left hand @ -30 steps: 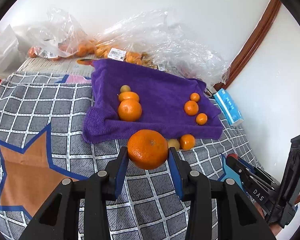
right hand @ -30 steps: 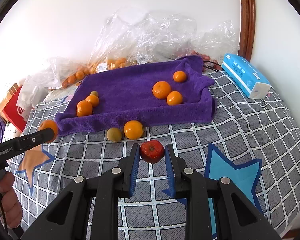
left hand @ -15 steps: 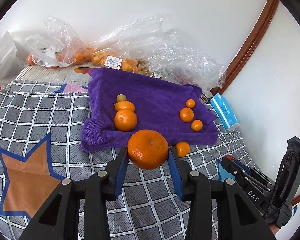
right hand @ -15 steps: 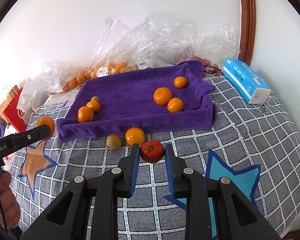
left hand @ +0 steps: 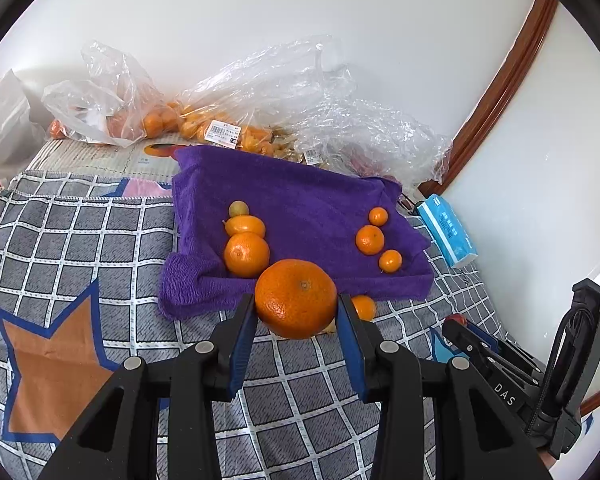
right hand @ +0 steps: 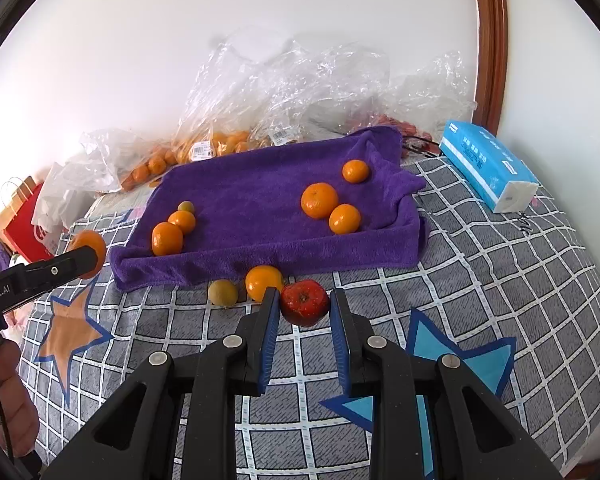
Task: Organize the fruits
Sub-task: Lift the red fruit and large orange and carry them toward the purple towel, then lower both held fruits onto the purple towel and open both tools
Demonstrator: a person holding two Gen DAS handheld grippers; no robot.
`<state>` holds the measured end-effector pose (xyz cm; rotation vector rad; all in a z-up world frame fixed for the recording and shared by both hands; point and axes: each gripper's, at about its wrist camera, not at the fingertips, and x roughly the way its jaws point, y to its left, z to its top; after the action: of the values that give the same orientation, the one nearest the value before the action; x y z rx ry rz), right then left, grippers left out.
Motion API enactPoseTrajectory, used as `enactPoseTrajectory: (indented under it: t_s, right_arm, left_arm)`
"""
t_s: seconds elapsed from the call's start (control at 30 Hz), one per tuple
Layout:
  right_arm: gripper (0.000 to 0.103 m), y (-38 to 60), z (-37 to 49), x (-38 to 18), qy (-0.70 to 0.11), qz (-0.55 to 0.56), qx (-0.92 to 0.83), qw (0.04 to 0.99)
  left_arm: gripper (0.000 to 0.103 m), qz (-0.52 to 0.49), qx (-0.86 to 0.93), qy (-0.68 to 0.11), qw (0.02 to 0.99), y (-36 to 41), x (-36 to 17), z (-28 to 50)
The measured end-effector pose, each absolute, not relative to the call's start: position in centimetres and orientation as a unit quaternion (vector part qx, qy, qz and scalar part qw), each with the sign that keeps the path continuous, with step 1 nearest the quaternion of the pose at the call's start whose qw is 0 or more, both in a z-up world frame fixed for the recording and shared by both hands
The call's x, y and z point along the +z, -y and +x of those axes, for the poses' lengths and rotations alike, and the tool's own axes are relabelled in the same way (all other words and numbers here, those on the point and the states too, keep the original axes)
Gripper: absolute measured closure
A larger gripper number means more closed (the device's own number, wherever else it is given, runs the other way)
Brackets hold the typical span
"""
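My left gripper (left hand: 296, 304) is shut on a large orange (left hand: 295, 298), held just in front of the purple towel (left hand: 300, 200). My right gripper (right hand: 304, 304) is shut on a small red fruit (right hand: 304, 302), above the checked cloth near the towel's front edge. On the towel lie two groups of fruit: an orange (right hand: 167, 238), a smaller one and a greenish fruit at the left, three oranges (right hand: 319, 200) at the right. A loose orange (right hand: 263, 282) and a yellow-green fruit (right hand: 222, 293) lie on the cloth before the towel. The left gripper (right hand: 80, 256) also shows at the left of the right wrist view.
Clear plastic bags with more oranges (left hand: 160, 120) lie along the wall behind the towel. A blue tissue pack (right hand: 488, 164) rests at the right. A red paper bag (right hand: 24, 224) stands at the far left. The grey checked cloth (right hand: 500, 280) with star patches covers the surface.
The left gripper with its orange has drifted slightly, so the towel sits lower and nearer in its view. The right gripper with the red fruit has moved a little closer to the towel's front edge.
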<state>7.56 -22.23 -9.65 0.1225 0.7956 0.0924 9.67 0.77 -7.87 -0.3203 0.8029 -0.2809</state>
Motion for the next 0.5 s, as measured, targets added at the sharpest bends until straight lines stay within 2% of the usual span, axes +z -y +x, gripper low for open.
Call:
enactPoseTrajectory:
  t_s: [0.5]
  right_arm:
    - [0.078,22.0,9.0,-9.1,-0.379,0.057,0.043,0.923]
  left_arm:
    - [0.065,-0.158,-0.149,-0.378,0.9,-1.0,-7.2,10.9]
